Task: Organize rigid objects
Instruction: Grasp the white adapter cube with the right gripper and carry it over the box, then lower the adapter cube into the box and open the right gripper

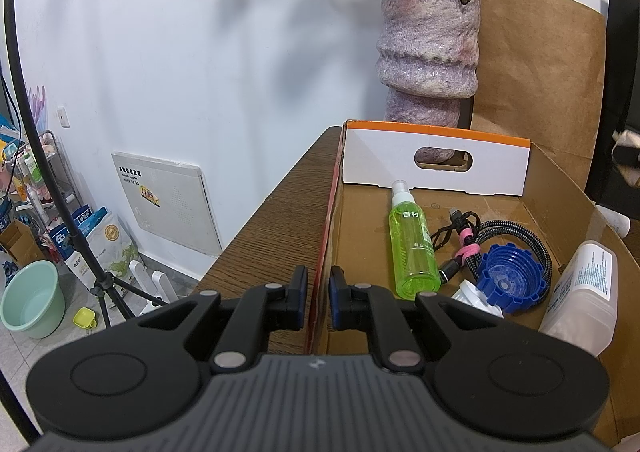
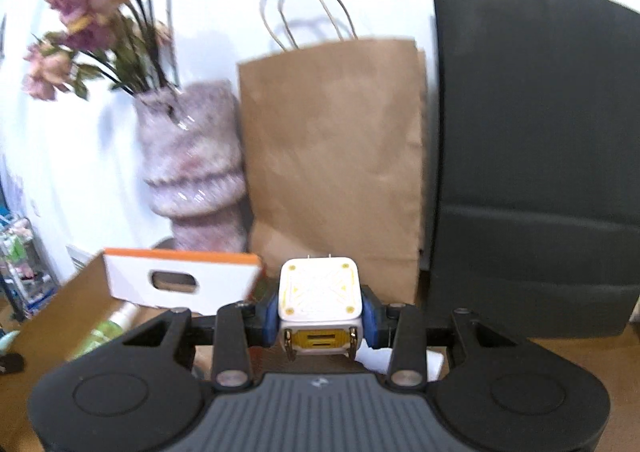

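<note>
A white, rounded cube-shaped plug adapter [image 2: 319, 294] with yellow line markings, yellow corner dots and a yellow slotted face sits pinched between the blue pads of the right tongs [image 2: 319, 318], lifted above the wooden counter [image 2: 580, 356]. Left of them stands the open cardboard box [image 2: 56, 316]. The left tongs [image 1: 318, 298] clamp the box's side wall; right of them lies a green spray bottle [image 1: 412, 248] with unclear white characters.

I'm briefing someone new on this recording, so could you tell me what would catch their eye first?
The white and yellow charger cube, clamped in the right tool, sits dead centre before the brown paper bag. In the cardboard box, the green spray bottle and blue cap stand out; the left tool pinches its wall.
</note>
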Demonstrator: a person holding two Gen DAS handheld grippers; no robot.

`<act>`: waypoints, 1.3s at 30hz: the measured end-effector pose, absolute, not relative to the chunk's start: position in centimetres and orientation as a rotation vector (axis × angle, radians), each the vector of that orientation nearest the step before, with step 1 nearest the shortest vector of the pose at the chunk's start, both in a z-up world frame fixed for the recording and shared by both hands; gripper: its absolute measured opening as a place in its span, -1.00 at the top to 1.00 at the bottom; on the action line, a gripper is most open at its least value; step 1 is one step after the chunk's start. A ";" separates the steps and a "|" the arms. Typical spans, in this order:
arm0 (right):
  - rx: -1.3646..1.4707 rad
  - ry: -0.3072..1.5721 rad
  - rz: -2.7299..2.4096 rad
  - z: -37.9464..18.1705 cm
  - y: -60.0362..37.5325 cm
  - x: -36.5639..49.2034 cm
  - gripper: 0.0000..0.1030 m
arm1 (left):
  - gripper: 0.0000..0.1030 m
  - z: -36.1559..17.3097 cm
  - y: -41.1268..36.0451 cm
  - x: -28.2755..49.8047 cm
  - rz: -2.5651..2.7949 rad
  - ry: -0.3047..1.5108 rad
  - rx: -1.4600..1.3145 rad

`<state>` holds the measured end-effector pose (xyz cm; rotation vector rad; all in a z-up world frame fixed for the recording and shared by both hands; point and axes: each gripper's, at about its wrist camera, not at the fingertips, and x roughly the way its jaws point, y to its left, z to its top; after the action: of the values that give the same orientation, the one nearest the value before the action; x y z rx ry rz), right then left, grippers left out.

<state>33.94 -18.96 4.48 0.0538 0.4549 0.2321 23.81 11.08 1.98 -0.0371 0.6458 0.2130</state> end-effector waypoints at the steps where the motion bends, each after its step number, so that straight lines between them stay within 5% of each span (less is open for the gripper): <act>1: 0.057 0.445 0.244 4.9 -18.8 33.6 0.26 | 0.77 2.0 11.1 23.8 0.213 0.646 -0.037; 15: 0.015 0.354 0.443 8.3 -13.4 28.9 0.26 | 0.77 2.0 11.1 23.8 0.213 0.646 -0.036; 39: -0.092 0.508 0.566 4.8 -6.0 28.0 0.26 | 0.76 2.1 11.0 23.7 0.210 0.642 -0.033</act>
<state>28.00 -5.99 4.79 -0.0920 0.5081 0.5661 23.74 11.04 2.06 -0.0331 0.6416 0.2103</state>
